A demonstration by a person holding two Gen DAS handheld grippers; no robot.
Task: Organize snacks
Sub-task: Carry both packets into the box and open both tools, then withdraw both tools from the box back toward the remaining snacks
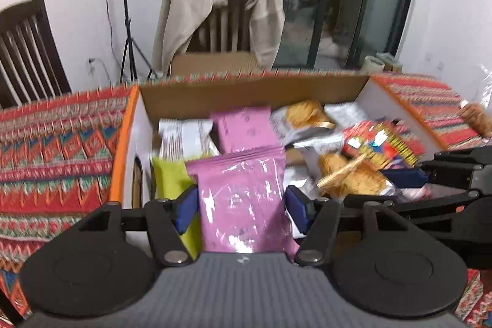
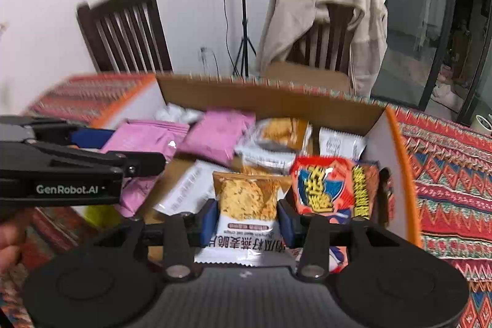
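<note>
So, going left to right across the scene:

Surface: covered in a red patterned cloth (image 1: 55, 149); the cardboard box (image 1: 246, 91) with orange-edged flaps sits on it, open at the top.

Far left of box: a yellow-green packet (image 1: 170, 174) tucked against the left wall, with a white packet (image 1: 184, 137) behind it.

Left claw (image 1: 241, 205): clenched on a pink packet (image 1: 243, 205), blue pads pressing it from both sides. The packet stands upright over the left part of the box. Bit blurry, so I can't read the print.

Behind it: a second pink packet (image 1: 243, 128) lying further back in the box, near the rear wall.

Middle of box: loose cracker packets (image 2: 276, 131) and white wrappers in a messy pile.

Right claw (image 2: 247, 219): gripping a cracker packet (image 2: 246, 205), white at the bottom and orange-brown on top, held over the near edge of the box. Pads are snug on both sides.

Right of that: a red noodle snack packet (image 2: 326, 186) just beside the cracker packet, leaning close to the box's right wall.

Background: a dark wooden chair (image 2: 126, 29) by the white wall on the left, a light stand (image 2: 244, 5), then another chair with a beige jacket (image 2: 326, 14) draped over it in front of glass doors.
</note>
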